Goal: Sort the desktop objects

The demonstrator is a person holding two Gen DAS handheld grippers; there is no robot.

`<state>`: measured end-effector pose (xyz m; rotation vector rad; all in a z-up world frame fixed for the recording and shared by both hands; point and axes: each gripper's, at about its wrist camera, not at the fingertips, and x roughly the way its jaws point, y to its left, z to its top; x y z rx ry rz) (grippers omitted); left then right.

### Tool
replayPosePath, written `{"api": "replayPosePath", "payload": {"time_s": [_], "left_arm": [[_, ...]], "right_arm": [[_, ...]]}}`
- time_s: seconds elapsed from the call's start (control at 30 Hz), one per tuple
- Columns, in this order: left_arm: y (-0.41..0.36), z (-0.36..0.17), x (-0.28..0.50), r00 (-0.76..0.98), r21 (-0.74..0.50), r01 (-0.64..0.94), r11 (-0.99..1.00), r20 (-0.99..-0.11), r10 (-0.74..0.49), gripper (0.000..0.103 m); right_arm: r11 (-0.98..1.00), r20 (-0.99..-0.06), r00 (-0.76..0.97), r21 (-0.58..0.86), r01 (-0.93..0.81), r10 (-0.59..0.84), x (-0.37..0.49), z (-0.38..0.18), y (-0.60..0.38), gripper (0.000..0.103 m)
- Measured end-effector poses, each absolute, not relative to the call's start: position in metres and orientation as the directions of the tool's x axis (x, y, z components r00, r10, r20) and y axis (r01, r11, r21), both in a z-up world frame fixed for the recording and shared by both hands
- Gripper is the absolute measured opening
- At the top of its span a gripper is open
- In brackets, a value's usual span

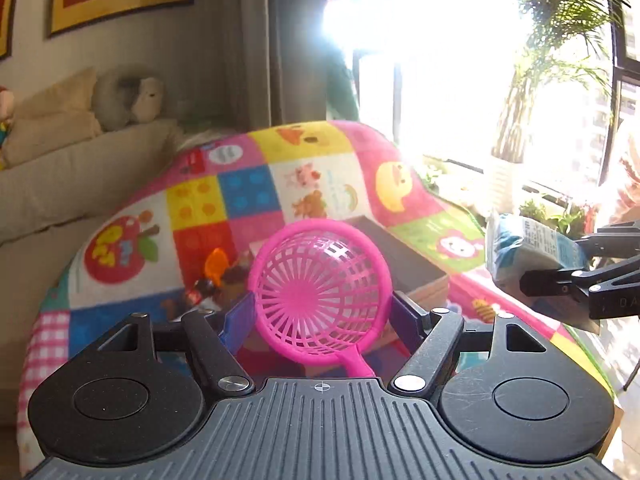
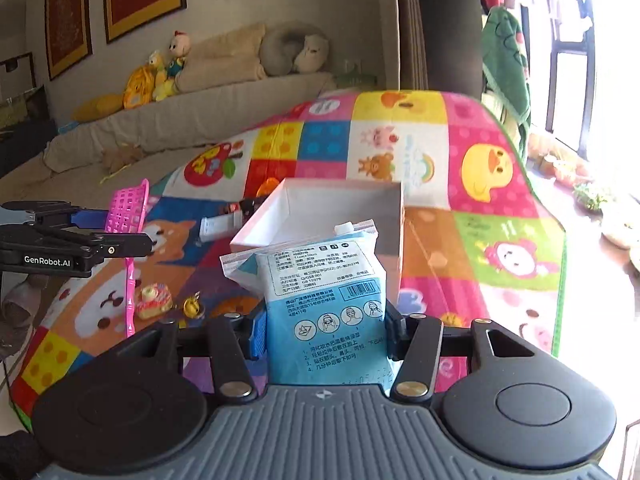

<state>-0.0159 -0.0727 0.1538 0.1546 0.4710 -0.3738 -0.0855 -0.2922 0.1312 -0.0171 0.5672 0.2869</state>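
My left gripper (image 1: 320, 316) is shut on a pink plastic strainer (image 1: 320, 292) and holds it above the table; the strainer also shows in the right wrist view (image 2: 128, 208) with the left gripper (image 2: 132, 246). My right gripper (image 2: 322, 328) is shut on a blue and white packet (image 2: 324, 300) held upright just in front of an open white box (image 2: 332, 208). The packet also shows at the right of the left wrist view (image 1: 528, 248), in the right gripper (image 1: 560, 276). The box (image 1: 400, 256) lies behind the strainer.
A colourful cartoon cloth (image 2: 480, 200) covers the table. On it lie a white tube (image 2: 220, 226), a small doughnut toy (image 2: 154, 300), a gold bell charm (image 2: 192, 307) and an orange item (image 1: 216, 264). A sofa (image 2: 160, 120) stands behind, plants (image 1: 552, 60) by the window.
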Motion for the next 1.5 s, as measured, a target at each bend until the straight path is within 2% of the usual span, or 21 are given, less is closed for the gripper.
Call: {"api": "replayPosePath", "payload": {"time_s": [0.07,0.13,0.17,0.2,0.23,0.3,0.33,0.37,0.5,0.73,0.93,1.0,1.13,1.2,1.23,1.27,1.37,1.5], "left_arm": [[-0.092,0.163,0.021,0.823,0.08,0.416,0.906,-0.457,-0.338,0.078],[-0.104,0.17,0.064,0.789,0.05,0.459,0.887,-0.482,-0.381,0.078],[-0.108,0.172,0.085,0.759,0.023,0.485,0.874,-0.507,-0.408,0.081],[-0.109,0.172,0.104,0.736,-0.008,0.496,0.868,-0.527,-0.425,0.09],[-0.108,0.169,0.12,0.73,-0.024,0.48,0.877,-0.542,-0.415,0.094],[-0.101,0.162,0.134,0.747,-0.011,0.431,0.902,-0.556,-0.364,0.095],[-0.094,0.157,0.135,0.754,-0.01,0.413,0.911,-0.557,-0.348,0.096],[-0.085,0.152,0.131,0.758,-0.014,0.398,0.917,-0.558,-0.338,0.097],[-0.046,0.109,0.096,0.75,-0.014,0.349,0.937,-0.595,-0.288,0.098],[-0.004,0.049,0.026,0.74,0.015,0.271,0.963,-0.643,-0.198,0.099],[0.019,0.03,-0.002,0.772,-0.016,0.159,0.987,-0.622,-0.135,0.1],[0.027,0.026,-0.003,0.779,-0.037,0.12,0.992,-0.617,-0.117,0.1],[0.047,0.023,-0.003,0.804,-0.092,0.01,0.996,-0.591,-0.062,0.101],[0.057,0.02,-0.006,0.828,-0.122,-0.056,0.991,-0.56,-0.022,0.101],[0.062,0.018,-0.007,0.832,-0.148,-0.075,0.986,-0.554,-0.02,0.101],[0.067,0.016,-0.008,0.833,-0.182,-0.084,0.98,-0.553,-0.031,0.102],[0.074,0.015,-0.01,0.843,-0.238,-0.061,0.969,-0.532,-0.078,0.102],[0.071,0.014,-0.01,0.844,-0.254,-0.029,0.967,-0.524,-0.112,0.102]], "right_arm": [[0.968,-0.491,0.84,0.032,-0.248,0.232,-0.066,0.143,-0.292,0.052],[0.971,-0.48,0.848,0.038,-0.234,0.223,-0.04,0.148,-0.292,0.052],[0.973,-0.482,0.848,0.045,-0.227,0.22,-0.026,0.15,-0.291,0.052],[0.975,-0.484,0.848,0.053,-0.216,0.215,-0.007,0.15,-0.29,0.052],[0.977,-0.48,0.852,0.055,-0.207,0.208,0.01,0.149,-0.287,0.052],[0.979,-0.457,0.867,0.061,-0.193,0.199,0.04,0.144,-0.282,0.058],[0.979,-0.456,0.867,0.063,-0.195,0.202,0.053,0.14,-0.279,0.069],[0.979,-0.463,0.863,0.071,-0.192,0.203,0.065,0.135,-0.278,0.072],[0.978,-0.509,0.835,0.106,-0.182,0.21,0.08,0.113,-0.282,0.072],[0.983,-0.594,0.786,0.042,-0.181,0.17,0.056,0.079,-0.277,0.072],[0.962,-0.597,0.77,0.012,-0.274,0.227,0.047,0.099,-0.244,0.072],[0.949,-0.61,0.743,0.048,-0.31,0.274,0.062,0.113,-0.225,0.072],[0.898,-0.667,0.606,0.269,-0.347,0.434,0.125,0.132,-0.188,0.072],[0.896,-0.699,0.565,0.295,-0.332,0.439,0.164,0.134,-0.161,0.068],[0.905,-0.717,0.559,0.272,-0.326,0.417,0.183,0.133,-0.147,0.056],[0.921,-0.735,0.563,0.235,-0.311,0.378,0.203,0.13,-0.134,0.05],[0.959,-0.8,0.532,0.207,-0.192,0.279,0.264,0.108,-0.12,0.049],[0.968,-0.841,0.489,0.251,-0.025,0.231,0.326,0.074,-0.135,0.049]]}}
